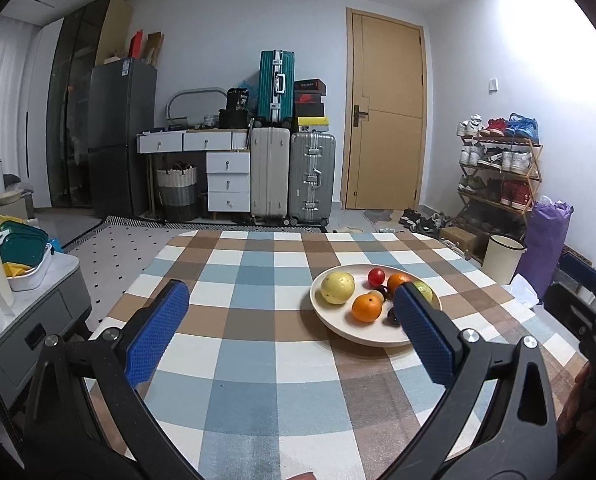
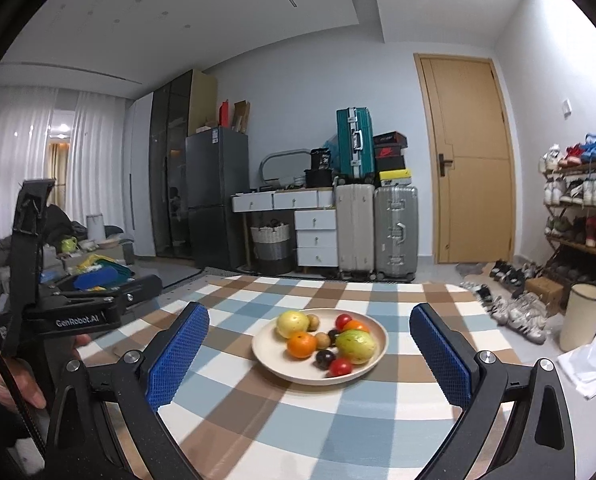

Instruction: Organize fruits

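A cream plate [image 2: 368, 366] [image 1: 340, 326] of fruit sits on the checked tablecloth [image 2: 298, 432]. On it lie a yellow fruit [image 2: 292, 323] [image 1: 338, 288], an orange [image 2: 301, 345] [image 1: 366, 307], a green-red mango [image 2: 356, 345], cherry tomatoes [image 2: 340, 367] [image 1: 376, 276], dark plums [image 2: 325, 357] and small brown fruits [image 2: 322, 339]. My left gripper [image 1: 291, 304] is open and empty, left of and before the plate; its right finger hides part of the plate. My right gripper [image 2: 310, 324] is open and empty, with the plate seen between its fingers, farther off.
The left gripper's body [image 2: 77, 312] and the hand holding it show at the left of the right wrist view. Beyond the table stand suitcases [image 1: 291, 176], a drawer unit [image 1: 227, 180], a door [image 1: 386, 120], a shoe rack [image 1: 498, 168] and a cream bin [image 1: 502, 258].
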Motion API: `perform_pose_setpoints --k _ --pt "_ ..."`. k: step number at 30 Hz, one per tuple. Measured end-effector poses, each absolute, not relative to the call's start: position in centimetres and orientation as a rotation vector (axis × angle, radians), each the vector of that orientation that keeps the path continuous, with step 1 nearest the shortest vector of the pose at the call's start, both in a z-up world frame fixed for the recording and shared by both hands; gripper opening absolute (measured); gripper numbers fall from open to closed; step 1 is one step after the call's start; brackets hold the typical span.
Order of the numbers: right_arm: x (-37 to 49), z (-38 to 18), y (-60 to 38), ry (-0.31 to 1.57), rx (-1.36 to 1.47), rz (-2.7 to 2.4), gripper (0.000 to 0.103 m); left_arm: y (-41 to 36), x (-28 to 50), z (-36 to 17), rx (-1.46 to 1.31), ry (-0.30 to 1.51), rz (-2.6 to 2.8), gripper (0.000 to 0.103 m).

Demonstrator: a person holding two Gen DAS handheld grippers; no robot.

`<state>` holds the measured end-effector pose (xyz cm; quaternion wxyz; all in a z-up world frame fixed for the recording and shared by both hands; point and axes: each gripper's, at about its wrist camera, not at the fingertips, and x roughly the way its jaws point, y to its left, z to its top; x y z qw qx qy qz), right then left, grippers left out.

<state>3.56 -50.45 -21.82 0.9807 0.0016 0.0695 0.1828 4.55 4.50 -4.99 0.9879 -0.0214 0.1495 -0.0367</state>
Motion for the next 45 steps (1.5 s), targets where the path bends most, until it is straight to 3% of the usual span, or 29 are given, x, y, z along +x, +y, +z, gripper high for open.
perform_pose_setpoints --k 11,19,45 --pt "4.5 -24.0 -51.1 0.156 -0.012 0.297 0.102 4.7 6.3 -8.5 -0.037 0.275 -0.061 0.102" --pt "7.2 -25.1 -50.6 0.297 -0.024 0.263 0.102 4.7 8.3 -10.3 -0.037 0.348 -0.048 0.102" --pt "7.0 -25.0 -51.1 0.302 -0.024 0.264 0.103 4.0 8.4 -10.4 0.002 0.331 -0.064 0.102"
